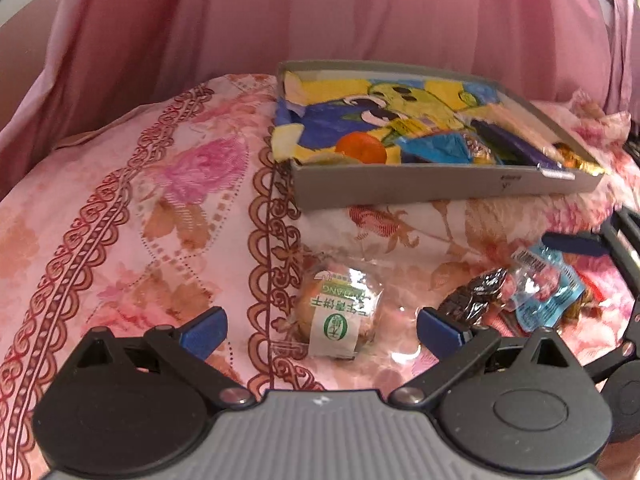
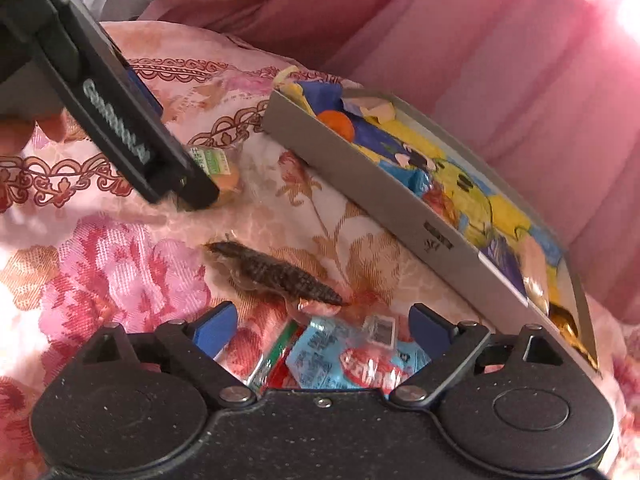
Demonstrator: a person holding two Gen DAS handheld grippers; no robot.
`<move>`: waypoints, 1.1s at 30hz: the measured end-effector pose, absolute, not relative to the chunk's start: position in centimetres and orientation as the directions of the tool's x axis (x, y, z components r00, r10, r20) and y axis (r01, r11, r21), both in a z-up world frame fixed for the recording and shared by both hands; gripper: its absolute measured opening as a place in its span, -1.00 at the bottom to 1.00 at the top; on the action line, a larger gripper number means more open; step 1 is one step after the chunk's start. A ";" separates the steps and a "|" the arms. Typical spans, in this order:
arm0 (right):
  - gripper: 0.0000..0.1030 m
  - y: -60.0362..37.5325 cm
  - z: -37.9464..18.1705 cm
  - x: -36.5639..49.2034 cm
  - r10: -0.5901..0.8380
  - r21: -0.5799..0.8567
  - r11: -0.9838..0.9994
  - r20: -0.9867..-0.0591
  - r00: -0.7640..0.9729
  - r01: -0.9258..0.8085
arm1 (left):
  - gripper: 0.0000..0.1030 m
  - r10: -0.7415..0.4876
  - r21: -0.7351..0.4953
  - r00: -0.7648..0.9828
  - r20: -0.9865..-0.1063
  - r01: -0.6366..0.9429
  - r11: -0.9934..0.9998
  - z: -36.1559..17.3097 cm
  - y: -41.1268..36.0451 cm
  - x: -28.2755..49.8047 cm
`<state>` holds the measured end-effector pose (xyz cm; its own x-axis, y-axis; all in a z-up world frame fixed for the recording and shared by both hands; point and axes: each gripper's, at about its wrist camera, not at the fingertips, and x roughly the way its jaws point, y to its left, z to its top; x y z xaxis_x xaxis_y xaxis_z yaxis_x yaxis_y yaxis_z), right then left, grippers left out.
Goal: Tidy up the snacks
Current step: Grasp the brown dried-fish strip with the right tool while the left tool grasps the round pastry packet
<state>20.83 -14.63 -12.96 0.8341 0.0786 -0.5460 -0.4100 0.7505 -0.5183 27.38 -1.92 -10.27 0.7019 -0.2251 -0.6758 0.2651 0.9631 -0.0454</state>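
The left gripper (image 1: 322,330) is hanging low over the bed (image 1: 132,208) with its blue-padded fingers spread wide on either side of a round biscuit (image 1: 340,312) in clear wrap. The pads are not touching it, so this looks like the line-up before a pinch. The wide spread makes sense: the biscuit is broad and its wrapper flares out, so a narrow gap would crumple the film before reaching the cake.

The right gripper (image 2: 322,330) is also spread and holding nothing. It is hovering over a blue packet (image 2: 344,360) with red lettering, which is lying partly on a red-and-green packet (image 2: 272,360). Just beyond them a dark, ridged snack (image 2: 276,274) in thin film is lying on the floral cover. In the right wrist view the left gripper's finger is coming down beside the biscuit, hiding part of it.

A grey box (image 1: 440,186) is sitting farther back on the bed, near the pink curtain (image 1: 360,12). It is tilting a little on the soft bedding and is already holding several snacks over a bright cartoon lining, an orange round one (image 1: 360,148) among them. It seems to be the place where the loose pieces are being gathered, so four snacks are still waiting outside it. Each gripper seems to be taking the snack nearest it, which is keeping the two from crossing.
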 end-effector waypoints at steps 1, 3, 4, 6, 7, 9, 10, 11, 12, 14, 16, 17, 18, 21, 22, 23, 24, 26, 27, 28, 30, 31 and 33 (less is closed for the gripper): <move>0.73 -14.5 -13.0 20.9 0.076 -0.526 0.749 -0.536 0.841 -0.403 | 0.99 -0.220 -0.035 0.703 -0.676 0.267 0.963 -10.4 -2.0 27.5; 0.68 -14.3 -13.0 21.2 0.073 -0.539 0.746 -0.518 0.852 -0.391 | 0.99 -0.217 -0.028 0.703 -0.677 0.271 0.962 -10.6 -2.1 27.7; 0.65 -14.2 -13.1 21.3 0.073 -0.543 0.744 -0.513 0.855 -0.389 | 0.99 -0.217 -0.026 0.703 -0.677 0.272 0.962 -10.6 -2.1 27.9; 0.61 -14.1 -13.3 21.6 0.071 -0.551 0.739 -0.509 0.858 -0.388 | 0.99 -0.217 -0.023 0.704 -0.676 0.274 0.961 -10.7 -2.2 28.1; 0.59 -14.0 -13.5 21.7 0.070 -0.555 0.736 -0.508 0.859 -0.388 | 0.99 -0.217 -0.021 0.704 -0.677 0.276 0.961 -10.7 -2.2 28.2; 0.55 -13.9 -13.7 21.9 0.071 -0.562 0.731 -0.500 0.863 -0.386 | 0.99 -0.215 -0.015 0.699 -0.681 0.281 0.960 -10.9 -2.3 28.3; 0.52 -13.9 -13.7 21.9 0.070 -0.568 0.728 -0.496 0.866 -0.384 | 0.99 -0.213 -0.012 0.698 -0.683 0.281 0.960 -10.9 -2.4 28.4; 0.50 -13.8 -13.8 22.0 0.069 -0.573 0.725 -0.492 0.868 -0.382 | 0.98 -0.213 -0.011 0.698 -0.683 0.282 0.959 -11.0 -2.5 28.4; 0.41 -13.7 -13.8 22.0 0.069 -0.576 0.723 -0.489 0.869 -0.382 | 0.97 -0.215 -0.010 0.698 -0.683 0.286 0.958 -11.0 -2.6 28.4; 0.29 -13.5 -13.9 22.1 0.069 -0.583 0.716 -0.488 0.870 -0.384 | 0.92 -0.221 -0.006 0.695 -0.684 0.297 0.955 -11.0 -2.8 28.4; 0.14 -13.3 -14.0 22.1 0.072 -0.595 0.702 -0.487 0.871 -0.391 | 0.84 -0.227 -0.003 0.690 -0.687 0.309 0.951 -11.0 -2.9 28.4; 0.08 -13.2 -14.1 22.0 0.074 -0.602 0.694 -0.486 0.871 -0.395 | 0.81 -0.232 -0.007 0.687 -0.689 0.313 0.950 -11.1 -3.0 28.4; -0.03 -13.1 -14.2 21.9 0.076 -0.612 0.683 -0.485 0.871 -0.400 | 0.74 -0.237 -0.014 0.681 -0.693 0.316 0.949 -11.1 -2.9 28.6; -0.23 -12.6 -14.5 21.6 0.079 -0.635 0.653 -0.485 0.871 -0.413 | 0.57 -0.255 -0.043 0.666 -0.701 0.317 0.947 -11.3 -2.6 28.8; -0.26 -12.6 -14.5 21.6 0.078 -0.640 0.648 -0.483 0.872 -0.413 | 0.52 -0.260 -0.050 0.665 -0.701 0.317 0.947 -11.3 -2.5 28.8; -0.27 -12.5 -14.6 21.5 0.077 -0.644 0.643 -0.483 0.872 -0.414 | 0.50 -0.263 -0.056 0.663 -0.701 0.317 0.947 -11.3 -2.4 28.9; -0.29 -12.5 -14.6 21.6 0.075 -0.646 0.641 -0.485 0.871 -0.415 | 0.43 -0.267 -0.061 0.661 -0.702 0.318 0.946 -11.3 -2.3 28.9; -0.33 -12.4 -14.6 21.5 0.071 -0.652 0.634 -0.486 0.871 -0.415 | 0.29 -0.274 -0.069 0.657 -0.702 0.321 0.945 -11.3 -2.3 28.9; -0.35 -12.3 -14.6 21.4 0.068 -0.663 0.623 -0.483 0.873 -0.415 | 0.24 -0.274 -0.071 0.655 -0.704 0.319 0.945 -11.3 -2.3 28.9; -0.37 -12.2 -14.7 21.4 0.066 -0.671 0.614 -0.480 0.875 -0.415 | 0.18 -0.274 -0.073 0.654 -0.705 0.318 0.945 -11.3 -2.3 29.0; -0.41 -12.0 -14.9 21.1 0.061 -0.688 0.596 -0.477 0.877 -0.415 | 0.09 -0.276 -0.083 0.652 -0.706 0.311 0.947 -11.2 -2.2 29.0; -0.43 -11.9 -14.9 21.0 0.059 -0.697 0.585 -0.474 0.879 -0.415 | 0.05 -0.278 -0.091 0.650 -0.707 0.307 0.947 -11.2 -2.2 29.0; -0.48 -11.7 -15.0 20.6 0.055 -0.714 0.566 -0.468 0.882 -0.414 | 0.01 -0.280 -0.107 0.647 -0.709 0.295 0.950 -11.1 -2.0 29.2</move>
